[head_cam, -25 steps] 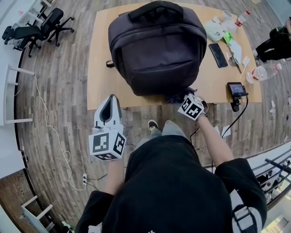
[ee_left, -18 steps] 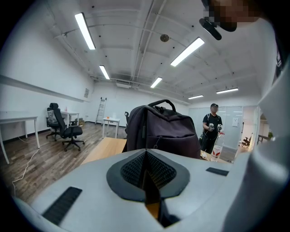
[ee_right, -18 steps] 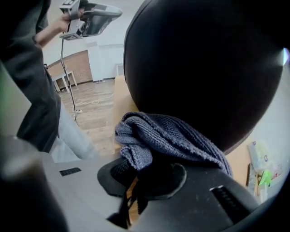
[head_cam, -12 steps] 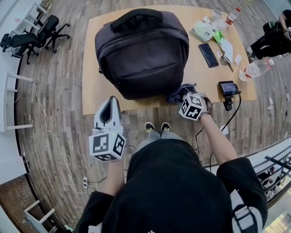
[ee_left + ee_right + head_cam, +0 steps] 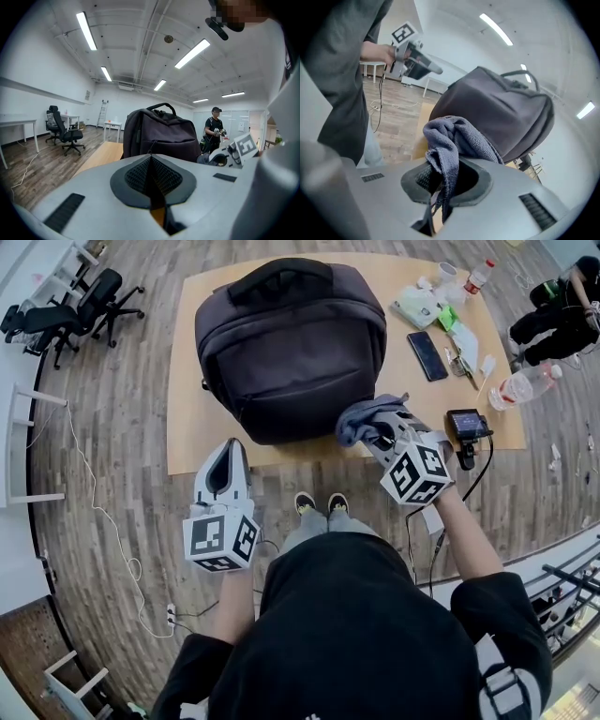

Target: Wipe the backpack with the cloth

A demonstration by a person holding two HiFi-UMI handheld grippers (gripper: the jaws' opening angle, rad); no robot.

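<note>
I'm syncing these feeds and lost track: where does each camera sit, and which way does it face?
Head view: on the head, looking down at backpack and table; torso, arms, left gripper, right gripper show.
Left gripper view: on that gripper, facing the backpack; its shut jaws show.
Right gripper view: likewise; jaws clamp the cloth.
Shared by all: the backpack.

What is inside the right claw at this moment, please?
A blue-grey cloth is pinched in the right claw, bunched above its closed jaws. The part gripped deep between them is covered, so how much is held cannot be seen.
</note>
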